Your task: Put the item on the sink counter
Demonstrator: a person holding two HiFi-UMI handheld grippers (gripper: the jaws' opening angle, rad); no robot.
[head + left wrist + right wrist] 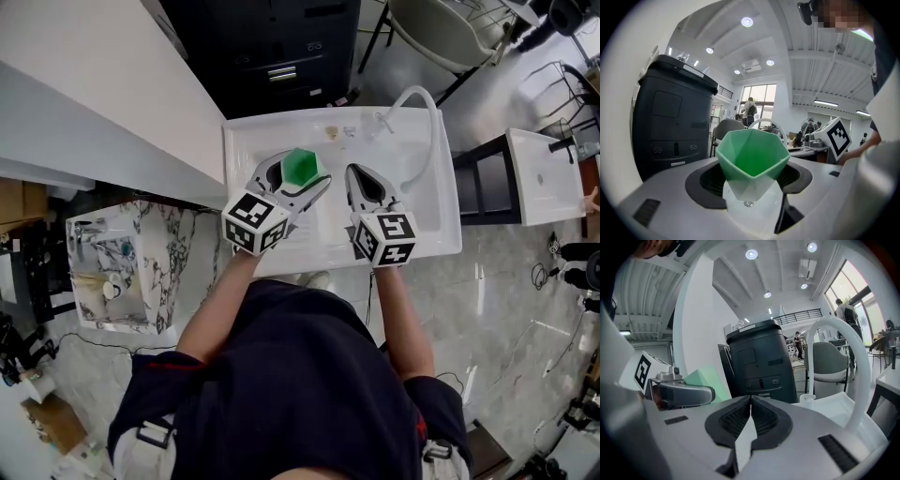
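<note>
Green faceted plastic marks the cup (301,165), clamped between the jaws of the left gripper (307,176) near the centre of the head view. It is held above the white sink (433,230) and touches nothing else. In the left gripper view its open mouth tips toward the camera while the dark pads press on its lower walls. The right gripper (362,180) hangs just to the right of it, jaws together on nothing.

The step in hand looks like carrying the cup to a flat part of the sink's surround. To do it well, I judge the cup should come down base first on a bare stretch of the rim, not over the basin. It should be released only once the base sits flat. A light cup with slanted facets may tip if let go early or too near the edge.

A white arched faucet hose (424,105) rises at the sink's upper right and could be struck by a swing that way. Small bits along the back rim are too small to tell. A black cabinet (272,47) stands behind the sink at the top of the frame, with a white counter (84,84) at upper left. A marbled block (127,258) sits at the left, and a second basin (544,178) at the right edge is well apart.
</note>
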